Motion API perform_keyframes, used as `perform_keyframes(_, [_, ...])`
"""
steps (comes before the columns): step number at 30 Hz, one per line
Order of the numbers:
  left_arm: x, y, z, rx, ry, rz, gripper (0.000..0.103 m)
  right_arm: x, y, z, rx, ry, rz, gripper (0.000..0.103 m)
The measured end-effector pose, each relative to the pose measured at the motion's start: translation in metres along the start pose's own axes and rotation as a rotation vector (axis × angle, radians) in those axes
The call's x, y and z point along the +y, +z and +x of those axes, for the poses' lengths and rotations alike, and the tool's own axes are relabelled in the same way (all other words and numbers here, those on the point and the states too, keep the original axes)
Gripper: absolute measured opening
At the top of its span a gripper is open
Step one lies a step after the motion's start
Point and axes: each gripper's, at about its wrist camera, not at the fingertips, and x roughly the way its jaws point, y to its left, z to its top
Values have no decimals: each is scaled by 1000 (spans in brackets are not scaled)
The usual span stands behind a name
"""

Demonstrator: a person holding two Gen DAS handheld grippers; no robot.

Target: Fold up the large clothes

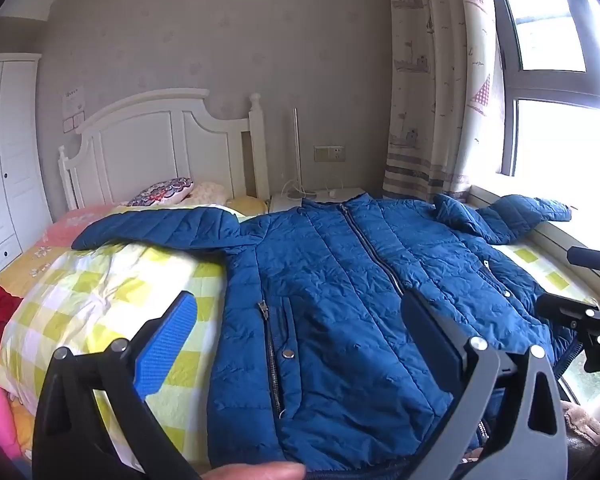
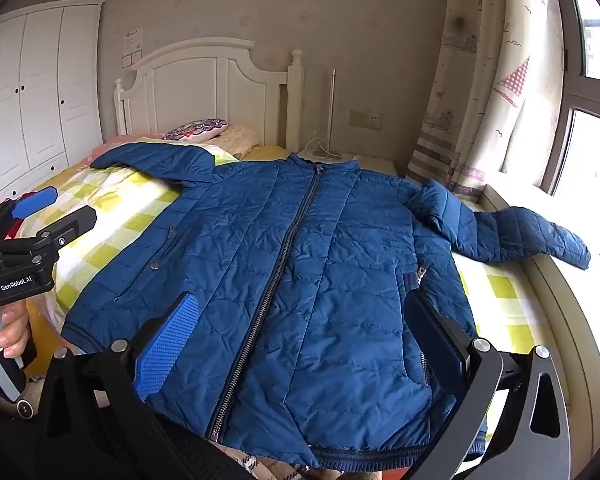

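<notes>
Left wrist view: the jacket (image 1: pixel 340 300) lies zipped and spread flat on the bed (image 1: pixel 100 280), sleeves toward 9 and 2 o'clock; the left gripper (image 1: pixel 296 316) hovers with jaws wide, empty.

Right wrist view: the right gripper (image 2: pixel 300 320) hangs over the jacket's (image 2: pixel 300 260) hem, jaws wide, holding nothing; the left gripper (image 2: pixel 56 208) sits at 9 o'clock.

Both grippers (image 1: pixel 300 340) (image 2: pixel 300 340) tilted down, fingers (image 1: pixel 166 340) apparently spread wide.

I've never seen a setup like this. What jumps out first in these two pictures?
A big blue quilted jacket lies zipped and spread flat, front up, across a bed with a yellow-green checked cover, its sleeves flung out to both sides. In the foreground, the right gripper hovers wide open above the jacket's hem, and the left gripper does the same in its own view. Behind stand a white headboard and a bright window.
</notes>
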Motion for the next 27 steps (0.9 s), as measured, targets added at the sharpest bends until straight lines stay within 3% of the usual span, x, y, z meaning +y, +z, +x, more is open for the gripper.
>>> perform_keyframes(27, [3,-3,4,14,11,9,101,-4,-5,5,10,16,33,99])
